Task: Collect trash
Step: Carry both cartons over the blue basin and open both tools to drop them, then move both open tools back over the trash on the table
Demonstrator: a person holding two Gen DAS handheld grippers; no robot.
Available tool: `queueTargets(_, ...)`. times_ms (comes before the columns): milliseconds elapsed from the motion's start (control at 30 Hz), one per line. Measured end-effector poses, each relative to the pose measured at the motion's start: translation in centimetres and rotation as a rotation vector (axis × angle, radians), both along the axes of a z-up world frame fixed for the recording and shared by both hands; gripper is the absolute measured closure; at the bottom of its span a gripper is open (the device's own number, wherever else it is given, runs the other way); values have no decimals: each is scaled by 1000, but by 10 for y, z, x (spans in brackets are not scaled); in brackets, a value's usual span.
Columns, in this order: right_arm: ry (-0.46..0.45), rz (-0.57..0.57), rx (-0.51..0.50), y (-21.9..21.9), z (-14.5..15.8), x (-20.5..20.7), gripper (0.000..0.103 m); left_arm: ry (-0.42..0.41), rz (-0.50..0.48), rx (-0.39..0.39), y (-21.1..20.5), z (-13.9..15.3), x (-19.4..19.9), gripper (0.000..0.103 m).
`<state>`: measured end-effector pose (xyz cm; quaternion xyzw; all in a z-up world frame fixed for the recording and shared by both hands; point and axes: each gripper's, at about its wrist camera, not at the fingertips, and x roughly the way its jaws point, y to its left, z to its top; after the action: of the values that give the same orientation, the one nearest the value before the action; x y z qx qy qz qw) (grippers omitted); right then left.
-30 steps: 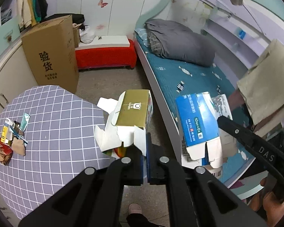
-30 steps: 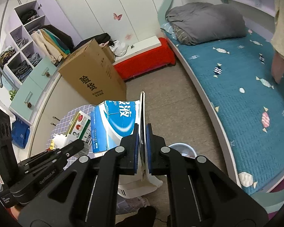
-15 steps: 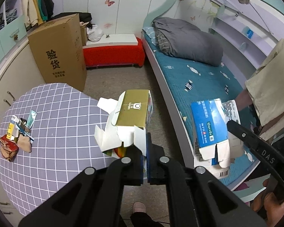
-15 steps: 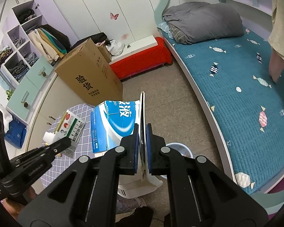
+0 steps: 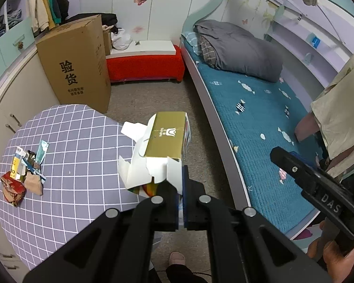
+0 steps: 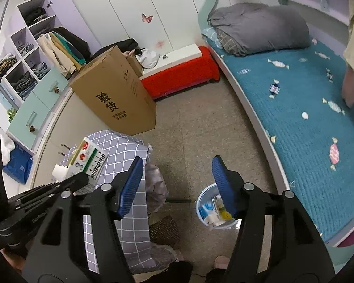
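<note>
My left gripper point(image 5: 182, 181) is shut on the white flap of a torn gold carton point(image 5: 167, 139), held above the edge of the round table with the checked cloth point(image 5: 70, 141). The same carton point(image 6: 89, 158) shows at the left of the right wrist view. My right gripper point(image 6: 177, 181) hangs over the floor beside a small blue bin point(image 6: 201, 202); its jaws are opening and nothing is between them. A blue and white carton point(image 6: 206, 208) lies inside the bin. Small wrappers and scraps point(image 5: 23, 172) sit on the table's left side.
A tall cardboard box point(image 5: 77, 63) stands on the floor behind the table, next to a red bench point(image 5: 144, 68). A bed with a teal cover point(image 5: 259, 118) runs along the right. A person's slipper point(image 5: 177, 258) is below the grippers.
The right jaws have parted and the blue and white carton has left them; it now lies in the bin. The left gripper keeps its hold on the gold carton.
</note>
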<state>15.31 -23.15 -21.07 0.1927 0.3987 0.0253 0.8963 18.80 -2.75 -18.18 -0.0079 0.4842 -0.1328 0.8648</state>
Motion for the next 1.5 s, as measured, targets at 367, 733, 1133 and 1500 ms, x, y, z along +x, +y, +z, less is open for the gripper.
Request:
queueTargets(367, -41, -51, -33, -24, 17, -14, 42, -15, -81, -11, -37, 5, 1, 100)
queueTargets(733, -60, -118, -30, -52, 24, -33, 39, -11, -162, -14, -74, 4, -3, 100)
queueTargets(1133, -68, -154, -20, -62, 26, -46, 39, -49, -194, -22, -91, 11, -16, 40)
queueTargets(1500, -78, -117, -18, -51, 31, -56, 39, -66, -148, -33, -72, 18, -30, 39)
